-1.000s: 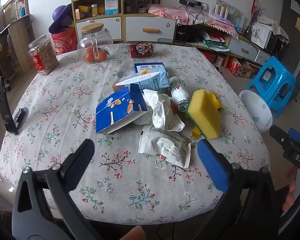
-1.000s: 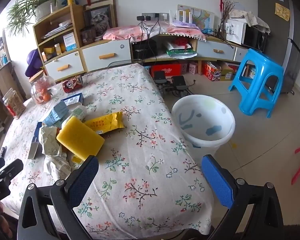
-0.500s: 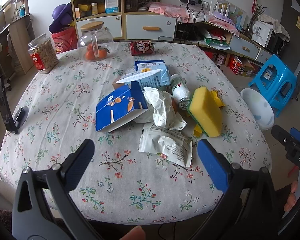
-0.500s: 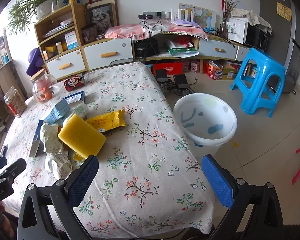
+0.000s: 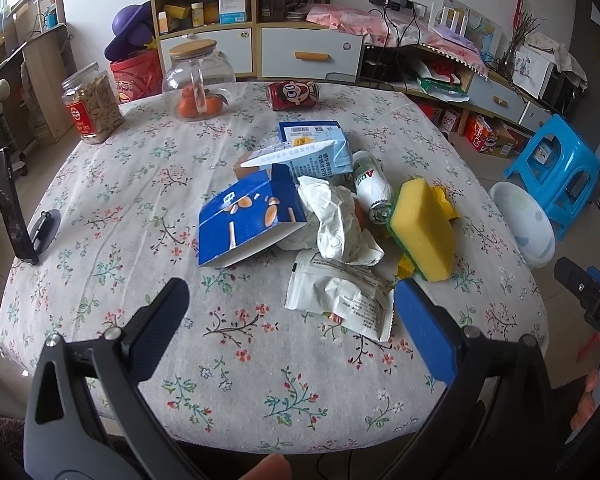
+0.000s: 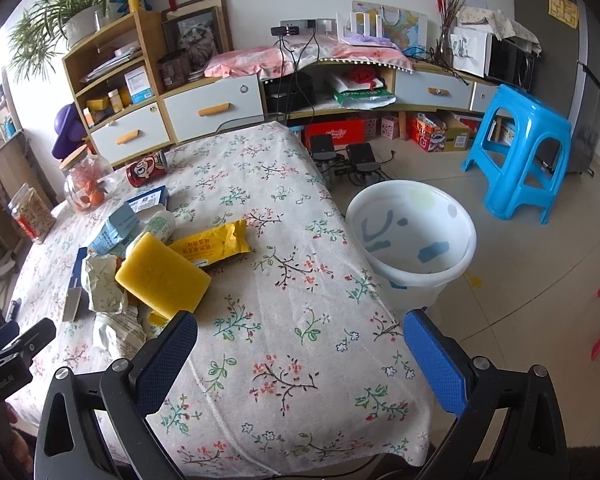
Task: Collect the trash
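I hold both tongs above the near edge of the table (image 5: 100,184), which wears a floral cloth. Along its far edge: a nut jar (image 5: 92,106) at the left corner, a glass jar of oranges (image 5: 198,80), a red can (image 5: 293,95) lying on its side. A black stand (image 5: 10,208) sits at the left edge. The trash is piled mid-table toward the right edge: flattened blue snack box (image 5: 248,220), pale blue carton (image 5: 312,156), crumpled white paper (image 5: 336,220), small white bottle (image 5: 374,186) on its side, thick yellow sponge (image 5: 424,230) over a yellow wrapper (image 6: 212,242), and a flat white crinkled packet (image 5: 340,300) nearest me. The left tongs (image 5: 292,320) are spread wide and empty, the packet just beyond and between the blue padded tips. The right tongs (image 6: 300,344) are equally wide and empty, over the near right corner, the pile off their left tip. A white plastic bucket (image 6: 412,240) stands on the floor beside the table's right edge, a blue stool (image 6: 520,152) behind it.
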Demonstrator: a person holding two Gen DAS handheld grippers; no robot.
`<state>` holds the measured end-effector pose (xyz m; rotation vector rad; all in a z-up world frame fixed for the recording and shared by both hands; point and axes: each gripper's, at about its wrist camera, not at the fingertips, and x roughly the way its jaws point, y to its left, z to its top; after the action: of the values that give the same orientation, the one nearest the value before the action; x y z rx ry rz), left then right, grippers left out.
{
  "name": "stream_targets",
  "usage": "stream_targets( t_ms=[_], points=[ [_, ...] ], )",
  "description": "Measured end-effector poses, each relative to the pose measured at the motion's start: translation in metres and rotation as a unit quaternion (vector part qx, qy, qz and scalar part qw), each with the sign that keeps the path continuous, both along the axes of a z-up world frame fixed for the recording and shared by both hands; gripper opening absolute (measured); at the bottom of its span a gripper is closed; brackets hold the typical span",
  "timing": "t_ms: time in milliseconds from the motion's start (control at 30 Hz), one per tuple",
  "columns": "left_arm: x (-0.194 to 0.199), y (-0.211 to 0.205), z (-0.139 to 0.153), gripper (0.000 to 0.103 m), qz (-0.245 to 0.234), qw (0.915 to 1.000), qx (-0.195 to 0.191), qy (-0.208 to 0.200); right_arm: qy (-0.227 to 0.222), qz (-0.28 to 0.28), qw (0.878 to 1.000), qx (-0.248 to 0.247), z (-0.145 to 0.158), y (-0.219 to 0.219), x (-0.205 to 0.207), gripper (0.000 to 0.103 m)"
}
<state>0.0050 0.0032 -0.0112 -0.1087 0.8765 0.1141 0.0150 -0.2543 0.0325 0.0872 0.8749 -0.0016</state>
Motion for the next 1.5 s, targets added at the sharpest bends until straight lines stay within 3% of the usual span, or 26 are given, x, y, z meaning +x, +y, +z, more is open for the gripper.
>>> stream_targets(
  t_ms=[1500],
  points=[
    [-0.0037, -0.0017, 0.0058, 0.102, -0.006, 1.0, -0.004, -0.003, 0.001, 0.002, 1.0, -0.015, -0.0033, 0.0037, -0.0022, 0.103]
  ],
)
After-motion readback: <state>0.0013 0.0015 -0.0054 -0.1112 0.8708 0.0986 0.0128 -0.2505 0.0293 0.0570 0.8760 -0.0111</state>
